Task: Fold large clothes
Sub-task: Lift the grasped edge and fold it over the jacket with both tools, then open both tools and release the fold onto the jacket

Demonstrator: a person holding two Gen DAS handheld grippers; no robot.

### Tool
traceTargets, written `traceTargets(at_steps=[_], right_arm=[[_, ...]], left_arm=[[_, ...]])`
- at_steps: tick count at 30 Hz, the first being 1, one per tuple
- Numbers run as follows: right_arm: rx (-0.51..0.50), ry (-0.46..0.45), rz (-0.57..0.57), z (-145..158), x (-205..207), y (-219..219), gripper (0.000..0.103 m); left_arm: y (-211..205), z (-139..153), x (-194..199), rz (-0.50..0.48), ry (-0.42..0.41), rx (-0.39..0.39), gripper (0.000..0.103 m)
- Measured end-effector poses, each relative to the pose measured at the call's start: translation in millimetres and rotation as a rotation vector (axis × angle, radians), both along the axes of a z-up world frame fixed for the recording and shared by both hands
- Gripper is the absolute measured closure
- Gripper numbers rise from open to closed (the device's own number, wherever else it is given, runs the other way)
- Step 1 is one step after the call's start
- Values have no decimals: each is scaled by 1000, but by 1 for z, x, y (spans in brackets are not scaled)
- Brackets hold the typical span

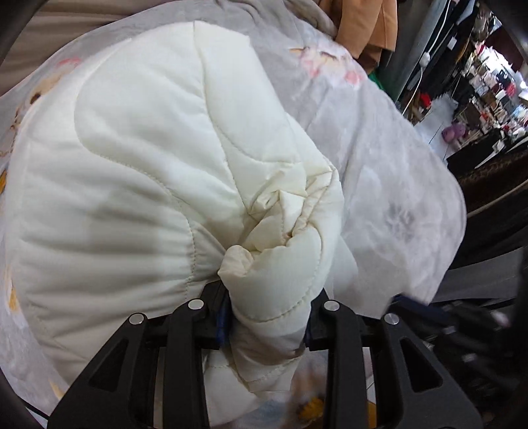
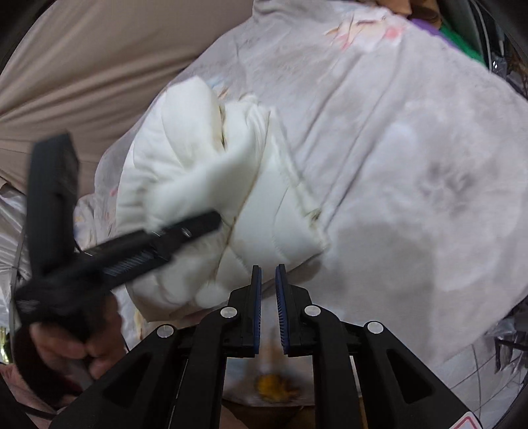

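A cream quilted padded garment (image 1: pixel 148 165) lies bunched on a pale flowered cover. My left gripper (image 1: pixel 267 316) is shut on a gathered roll of this garment, which bulges out between the blue pads. The right wrist view shows the garment (image 2: pixel 198 171) crumpled at the middle left. There the left gripper (image 2: pixel 198 227) reaches into it from the lower left, held by a hand (image 2: pixel 66 346). My right gripper (image 2: pixel 268 274) hovers just beside the garment's near edge. Its blue pads stand a narrow gap apart with nothing between them.
The flowered grey-white cover (image 2: pixel 412 165) spreads over the bed under everything. A beige sheet (image 2: pixel 82 82) lies at the far left. An orange-brown garment (image 1: pixel 363 26) hangs beyond the bed, and crowded shelves (image 1: pixel 488 92) fill the far right past the bed's edge.
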State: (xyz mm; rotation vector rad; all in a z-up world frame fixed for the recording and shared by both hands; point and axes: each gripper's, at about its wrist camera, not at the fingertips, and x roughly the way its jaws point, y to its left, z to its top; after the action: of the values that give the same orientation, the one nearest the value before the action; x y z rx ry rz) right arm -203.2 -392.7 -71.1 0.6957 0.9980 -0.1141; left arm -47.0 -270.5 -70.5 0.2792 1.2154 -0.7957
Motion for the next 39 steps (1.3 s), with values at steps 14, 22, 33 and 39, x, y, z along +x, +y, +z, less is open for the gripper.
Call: traceTargets(at_steps=[14, 22, 33, 39], right_arm=[[-72, -196, 209, 83, 61, 5, 46], [4, -41, 324, 44, 111, 40, 35], [25, -110, 285, 31, 83, -1, 85], [21, -11, 246, -35, 83, -10, 85]], left_arm=[[145, 128, -12, 418, -124, -289, 23], [168, 105, -10, 610, -179, -45, 22], [116, 83, -12, 511, -183, 59, 22], [97, 56, -4, 481, -158, 152, 23]])
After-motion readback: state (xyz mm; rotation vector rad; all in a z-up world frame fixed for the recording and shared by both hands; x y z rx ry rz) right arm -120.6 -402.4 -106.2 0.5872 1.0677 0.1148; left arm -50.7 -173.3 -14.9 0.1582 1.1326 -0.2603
